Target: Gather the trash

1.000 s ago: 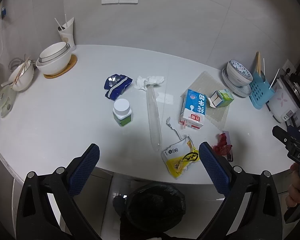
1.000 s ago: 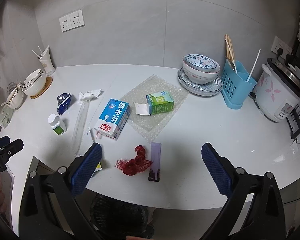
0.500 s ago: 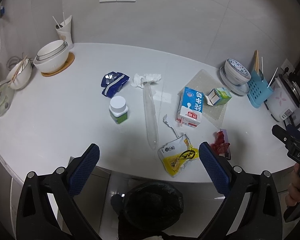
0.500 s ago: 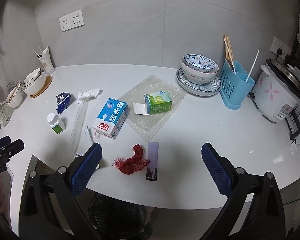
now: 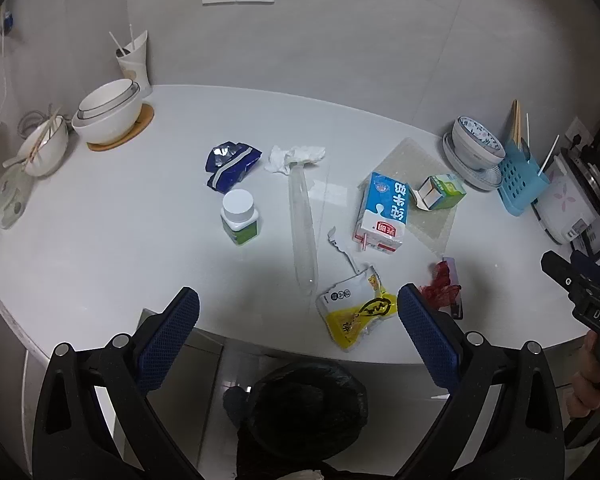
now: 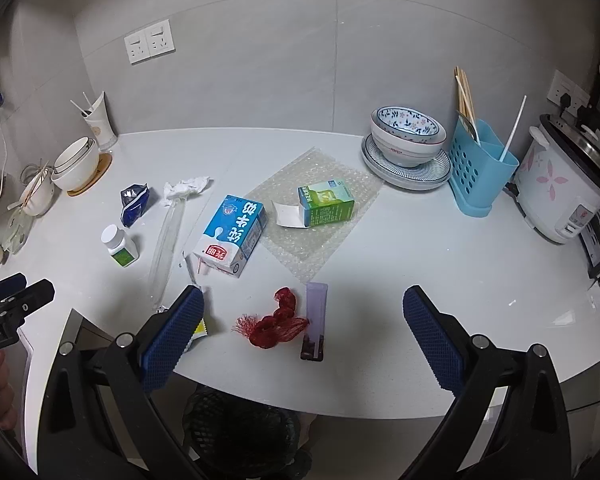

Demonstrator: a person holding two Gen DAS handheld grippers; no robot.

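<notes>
White countertop point(image 5: 100, 240) with scattered trash, listed from left to right. Stacked white bowls point(image 5: 108, 114) are sitting on a round wooden coaster at the far left, beside a cup of swabs point(image 5: 134, 62). A crumpled blue foil wrapper point(image 5: 230, 166) is lying just behind a white-capped green bottle point(image 5: 240, 218), which is standing upright. A crumpled white tissue point(image 5: 298, 156) is touching the far end of a long clear plastic sleeve point(image 5: 303, 232) that is running toward the near edge. A yellow snack packet point(image 5: 353, 308) is lying torn open at the near edge, close to the inner side of the left gripper's right finger. A blue-and-white milk carton point(image 6: 232, 234) is lying on its side, overlapping the left border of a bubble-wrap sheet point(image 6: 319, 240); a small green box point(image 6: 325, 204) with its flap open is resting on that sheet. A red mesh net point(image 6: 274, 322) is touching a purple tube point(image 6: 315, 320) near the front edge. Patterned bowls on a plate point(image 6: 405, 144), a blue utensil caddy point(image 6: 479, 172) and a rice cooker point(image 6: 563, 188) are standing at the right. A black-lined bin point(image 5: 305, 412) is sitting on the floor below the counter edge. The left gripper point(image 5: 298, 330) and the right gripper point(image 6: 303, 330) are both hovering above the near edge, fingers spread wide, holding nothing
</notes>
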